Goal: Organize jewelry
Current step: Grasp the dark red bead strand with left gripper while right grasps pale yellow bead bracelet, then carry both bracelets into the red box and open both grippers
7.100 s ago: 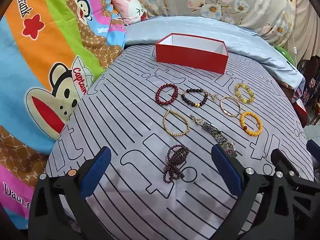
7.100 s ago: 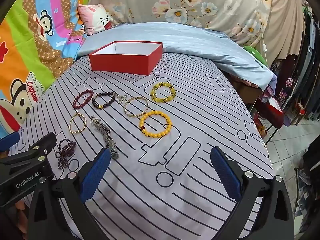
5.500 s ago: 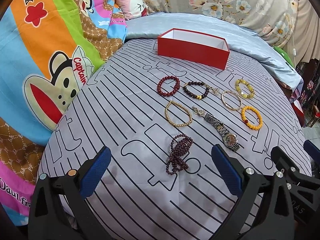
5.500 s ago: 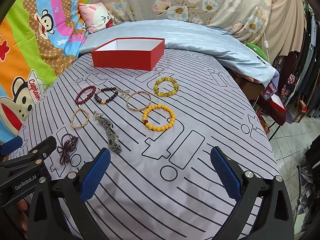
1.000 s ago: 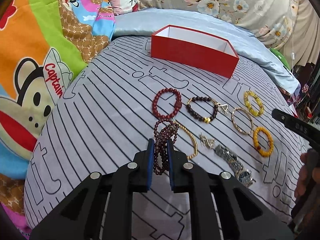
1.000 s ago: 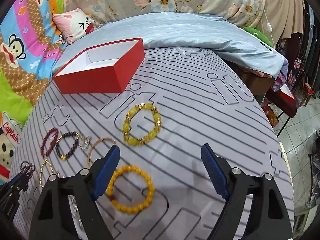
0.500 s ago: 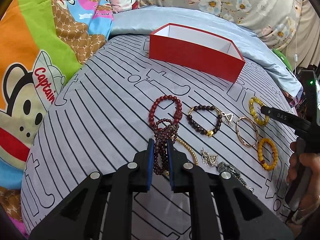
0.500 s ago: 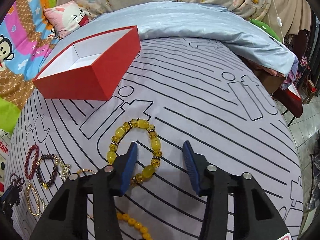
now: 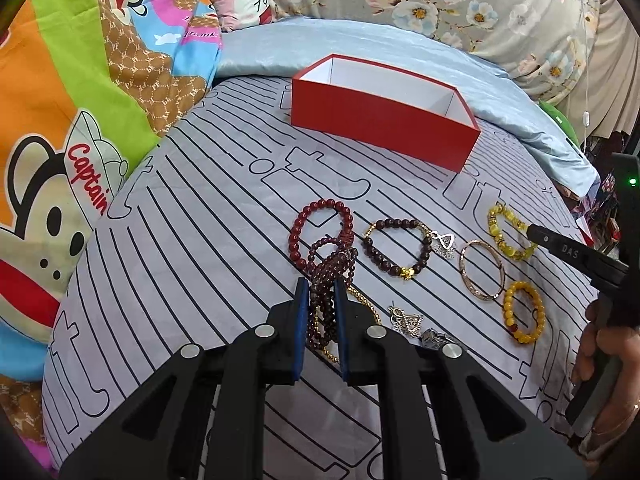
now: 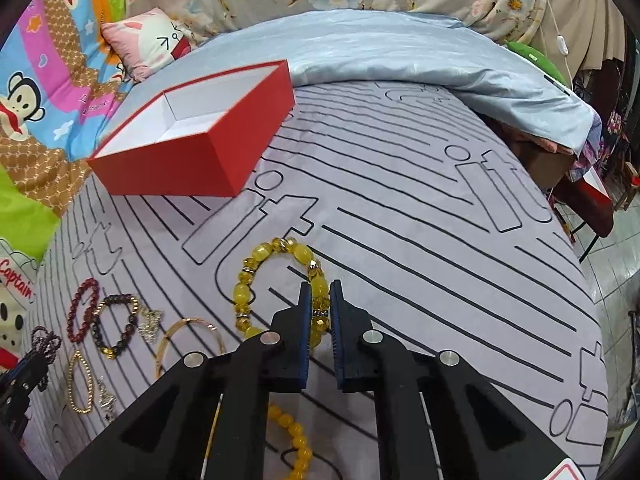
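My left gripper (image 9: 321, 292) is shut on a dark garnet bead strand (image 9: 332, 260), held just above the sheet over a thin gold chain bracelet (image 9: 370, 306). In the right wrist view my right gripper (image 10: 320, 300) is closing, and its blue pads press on the near side of a yellow crystal bracelet (image 10: 245, 293) that lies on the sheet. The left wrist view shows this bracelet (image 9: 500, 230) at the right, by a black finger (image 9: 560, 246) of the right gripper. An open red box (image 9: 384, 130), white and empty inside, stands at the back.
On the striped grey sheet (image 9: 200, 216) lie a red bead bracelet (image 9: 298, 232), a dark bead bracelet (image 9: 376, 250), a rose-gold bangle (image 9: 466, 266), an orange bead bracelet (image 9: 536, 308), a silver pendant (image 9: 406, 322) and a watch (image 9: 436, 336). The bed edge (image 10: 592, 280) drops off at the right.
The right gripper's jaws went from wide open to closed on the yellow crystal bracelet as it moved forward and down. The left gripper keeps the garnet strand and barely moved.
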`<act>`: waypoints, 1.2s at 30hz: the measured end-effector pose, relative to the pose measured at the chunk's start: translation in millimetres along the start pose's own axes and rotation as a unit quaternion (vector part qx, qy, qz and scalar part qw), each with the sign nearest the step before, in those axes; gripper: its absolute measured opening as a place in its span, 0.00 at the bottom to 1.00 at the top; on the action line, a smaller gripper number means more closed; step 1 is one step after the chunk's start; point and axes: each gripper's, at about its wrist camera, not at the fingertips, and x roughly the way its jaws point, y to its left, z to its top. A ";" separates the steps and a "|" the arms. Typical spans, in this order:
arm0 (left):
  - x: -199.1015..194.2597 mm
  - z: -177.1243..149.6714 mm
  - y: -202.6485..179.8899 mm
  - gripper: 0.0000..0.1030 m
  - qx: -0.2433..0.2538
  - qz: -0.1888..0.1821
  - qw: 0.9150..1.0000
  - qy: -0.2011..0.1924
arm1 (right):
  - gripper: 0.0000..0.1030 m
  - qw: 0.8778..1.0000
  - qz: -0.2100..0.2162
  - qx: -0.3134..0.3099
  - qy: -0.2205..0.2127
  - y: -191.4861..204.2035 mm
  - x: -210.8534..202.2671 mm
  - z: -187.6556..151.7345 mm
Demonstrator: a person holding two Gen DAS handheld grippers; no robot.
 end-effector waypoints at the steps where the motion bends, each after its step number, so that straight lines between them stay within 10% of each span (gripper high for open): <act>1: -2.4 0.1 -0.1 0.12 0.001 -0.001 1.000 -0.002 | 0.08 1.000 0.003 0.000 -0.003 1.1 -4.8 -0.2; 20: -42.7 51.7 -0.9 0.12 0.031 -0.026 0.997 -0.061 | 0.08 0.992 0.091 -0.035 -0.085 35.1 -105.2 47.5; 36: 45.2 212.6 -35.8 0.12 0.077 -0.061 0.990 -0.097 | 0.08 0.985 0.136 -0.059 -0.085 85.2 -21.9 182.2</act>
